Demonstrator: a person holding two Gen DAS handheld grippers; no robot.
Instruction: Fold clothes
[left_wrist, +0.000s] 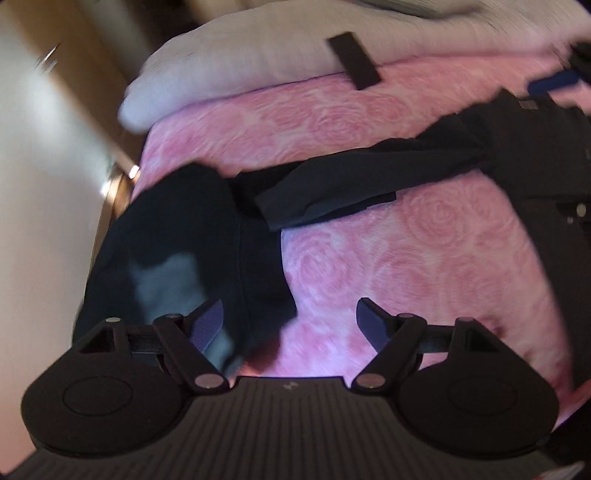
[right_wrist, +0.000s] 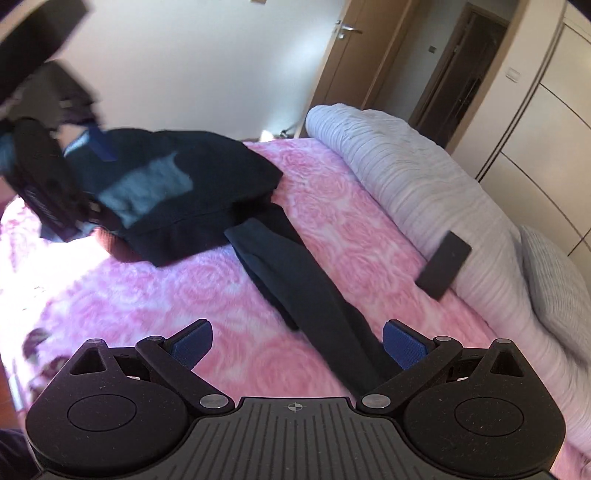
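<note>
A black garment (left_wrist: 177, 229) with a grey-blue patch lies crumpled on the pink rose-patterned bedspread (left_wrist: 424, 258). Its long sleeve (left_wrist: 369, 173) stretches off to the right. My left gripper (left_wrist: 290, 323) is open just above the garment's lower edge, its left finger over the grey patch. In the right wrist view the garment (right_wrist: 207, 177) sits at the left and the sleeve (right_wrist: 295, 273) runs down between the fingers of my open right gripper (right_wrist: 297, 345), close to the right finger. The left gripper's blue finger (right_wrist: 101, 144) shows over the garment's far side.
A pale ribbed duvet (right_wrist: 406, 173) is bunched along the bed's far side, with a flat black rectangular object (right_wrist: 443, 264) leaning on it and a grey pillow (right_wrist: 554, 280) beyond. A wooden door (right_wrist: 351, 55) and wardrobe panels (right_wrist: 546, 110) stand behind the bed.
</note>
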